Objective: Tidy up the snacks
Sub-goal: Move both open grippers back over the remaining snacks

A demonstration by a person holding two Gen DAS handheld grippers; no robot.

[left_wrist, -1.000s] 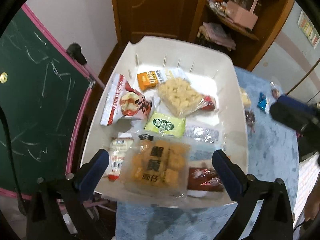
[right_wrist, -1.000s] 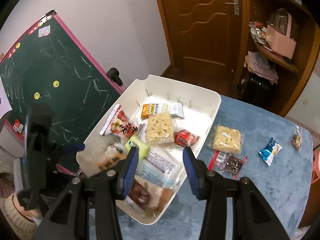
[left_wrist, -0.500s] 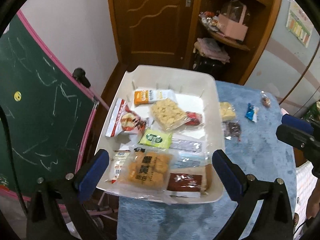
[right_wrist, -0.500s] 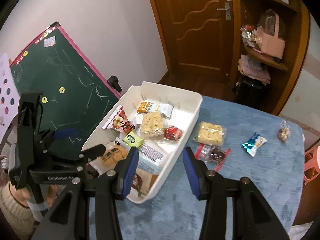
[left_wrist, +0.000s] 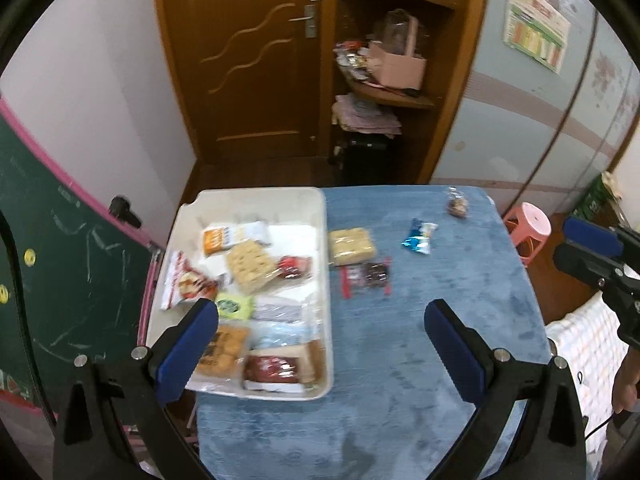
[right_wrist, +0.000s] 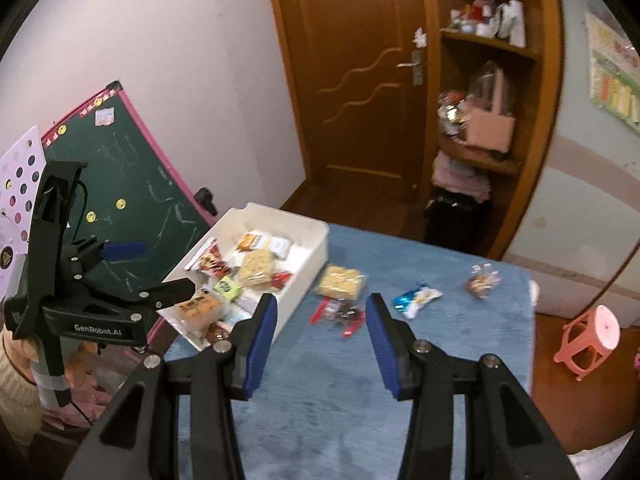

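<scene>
Left wrist view shows my left gripper [left_wrist: 321,320] with its blue jaws wide apart and nothing between them. It hangs over the table [left_wrist: 400,400], which has a fuzzy blue cover. A white tray [left_wrist: 326,248] sits at the left end of the table. It is full of snacks: an orange packet [left_wrist: 216,238] at the far end, a clear bag of pale puffed squares [left_wrist: 250,266], a red and white bag [left_wrist: 184,282], a little green packet [left_wrist: 234,306], a bag of golden cakes [left_wrist: 224,350] and a dark red pack [left_wrist: 272,370] at the near end.

Four snacks lie on the blue cover, outside the tray. A bag of pale squares [left_wrist: 351,245] is just beside the tray wall. A dark snack in a clear bag with red edges [left_wrist: 366,276] lies near it. A blue and white packet [left_wrist: 418,237] is further right, and a small clear bag of brown bits [left_wrist: 457,204] is near the far corner.

Right wrist view shows my right gripper [right_wrist: 322,334] with its jaws partly apart and empty too. Between them, further off, I see the red-edged bag. A pink stool [right_wrist: 592,338] stands on the floor to the right.
</scene>
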